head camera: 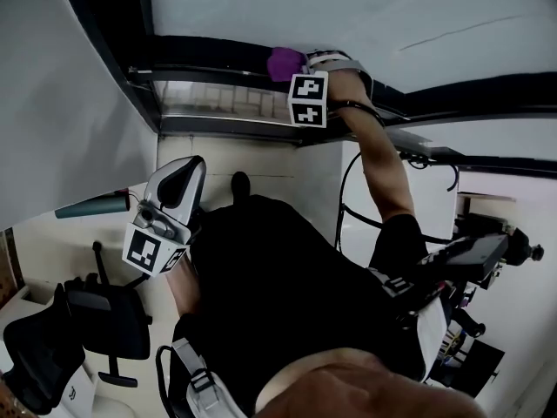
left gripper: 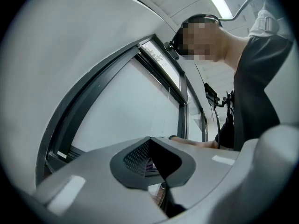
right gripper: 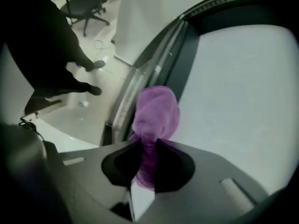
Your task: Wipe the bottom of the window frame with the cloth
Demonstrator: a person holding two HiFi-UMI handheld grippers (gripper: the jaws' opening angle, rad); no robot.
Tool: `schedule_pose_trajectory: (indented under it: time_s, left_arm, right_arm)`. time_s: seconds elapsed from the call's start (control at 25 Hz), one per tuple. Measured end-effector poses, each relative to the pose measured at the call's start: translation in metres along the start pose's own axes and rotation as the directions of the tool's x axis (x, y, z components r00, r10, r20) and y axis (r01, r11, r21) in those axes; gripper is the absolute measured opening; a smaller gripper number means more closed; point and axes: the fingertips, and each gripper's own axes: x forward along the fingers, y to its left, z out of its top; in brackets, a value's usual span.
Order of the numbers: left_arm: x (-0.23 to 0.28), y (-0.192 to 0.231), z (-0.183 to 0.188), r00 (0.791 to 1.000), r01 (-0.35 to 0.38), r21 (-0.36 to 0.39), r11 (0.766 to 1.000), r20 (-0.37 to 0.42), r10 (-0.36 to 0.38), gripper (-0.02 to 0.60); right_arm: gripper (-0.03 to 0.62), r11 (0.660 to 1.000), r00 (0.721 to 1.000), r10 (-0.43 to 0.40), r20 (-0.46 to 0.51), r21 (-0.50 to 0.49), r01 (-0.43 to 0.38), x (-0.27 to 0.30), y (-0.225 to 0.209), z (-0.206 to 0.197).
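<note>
- The frame runs across in front of me, its dark rail under the pale glass.
- A black chair stands on the floor to my left, well apart from the frame.
- My left gripper hangs low by my body, fingers pressed together on nothing.
- My right gripper is up at the frame, fingers pinching the cloth.
- The purple cloth bunches out past my fingertips, at the frame's bottom edge beside the glass.

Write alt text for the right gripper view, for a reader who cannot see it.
The right gripper is shut on a purple cloth, its bunched end held at the window frame. A floor and an office chair show at left.
</note>
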Motion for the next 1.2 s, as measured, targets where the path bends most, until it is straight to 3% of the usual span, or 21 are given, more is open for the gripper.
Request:
schedule_pose_trajectory:
  time_s: [0.04, 0.12, 0.24, 0.44, 0.76, 0.84, 0.88, 0.92, 0.96, 1.0, 1.04, 1.08, 1.12, 1.16, 1.2]
  left_arm:
    - [0.003, -0.001, 0.000, 1.000, 0.000, -0.002, 1.000, -0.003, 0.000, 0.003]
    - [0.008, -0.001, -0.001, 1.000, 0.004, -0.007, 1.000, -0.011, -0.004, 0.003]
    - [0.017, -0.002, -0.003, 1.000, 0.023, -0.013, 1.000, -0.020, -0.023, 0.003]
    - [0.027, -0.017, -0.006, 0.997, 0.063, -0.008, 0.998, -0.032, -0.063, 0.003]
    - [0.033, -0.013, -0.016, 0.996, 0.062, -0.031, 0.998, -0.062, -0.064, 0.003]
    - [0.038, -0.013, -0.019, 0.995, 0.071, -0.031, 0.997, -0.075, -0.073, 0.003]
    - [0.040, -0.013, -0.021, 0.994, 0.074, -0.033, 0.997, -0.081, -0.076, 0.003]
    - [0.043, -0.014, -0.022, 0.993, 0.076, -0.036, 0.996, -0.086, -0.079, 0.003]
    - [0.046, -0.014, -0.023, 0.993, 0.077, -0.040, 0.996, -0.090, -0.081, 0.003]
    - [0.049, -0.014, -0.024, 0.992, 0.078, -0.045, 0.996, -0.094, -0.082, 0.003]
    - [0.052, -0.014, -0.025, 0.991, 0.080, -0.048, 0.996, -0.100, -0.084, 0.003]
    - [0.056, -0.015, -0.026, 0.990, 0.082, -0.050, 0.995, -0.107, -0.087, 0.003]
    - [0.060, -0.015, -0.026, 0.989, 0.088, -0.050, 0.995, -0.115, -0.094, 0.003]
    - [0.065, -0.017, -0.025, 0.987, 0.097, -0.049, 0.994, -0.125, -0.103, 0.003]
    - [0.070, -0.020, -0.024, 0.985, 0.108, -0.046, 0.993, -0.134, -0.113, 0.003]
  right_arm:
    - [0.060, 1.000, 0.999, 0.019, 0.038, 0.002, -0.019, -0.011, 0.004, 0.001]
    - [0.061, 1.000, 0.994, -0.020, 0.103, 0.024, 0.018, -0.025, -0.007, 0.000]
    - [0.061, 0.995, 0.994, -0.094, 0.061, -0.018, 0.095, 0.001, -0.035, -0.014]
    - [0.060, 0.996, 0.999, -0.034, 0.031, -0.080, 0.036, 0.017, -0.022, -0.019]
    - [0.060, 0.948, 0.999, 0.001, 0.034, -0.317, 0.009, -0.058, 0.065, 0.004]
    - [0.060, 0.940, 0.994, 0.089, 0.060, -0.336, -0.064, -0.078, 0.111, 0.006]
    - [0.060, 0.943, 0.978, 0.177, 0.112, -0.302, -0.136, -0.084, 0.139, 0.009]
    - [0.061, 0.950, 0.941, 0.264, 0.213, -0.225, -0.215, -0.087, 0.164, 0.015]
    - [0.061, 0.948, 0.870, 0.318, 0.377, -0.092, -0.306, -0.086, 0.181, 0.024]
    - [0.063, 0.895, 0.745, 0.305, 0.594, 0.089, -0.437, -0.081, 0.189, 0.032]
    - [0.063, 0.736, 0.554, 0.187, 0.812, 0.258, -0.626, -0.073, 0.189, 0.037]
    - [0.063, 0.462, 0.337, -0.046, 0.940, 0.319, -0.828, -0.063, 0.183, 0.039]
    - [0.063, 0.149, 0.171, -0.335, 0.927, 0.231, -0.961, -0.053, 0.172, 0.036]
    - [0.063, -0.096, 0.098, -0.594, 0.798, 0.051, -0.994, -0.045, 0.158, 0.029]
    - [0.063, -0.219, 0.102, -0.769, 0.631, -0.110, -0.970, -0.040, 0.143, 0.018]
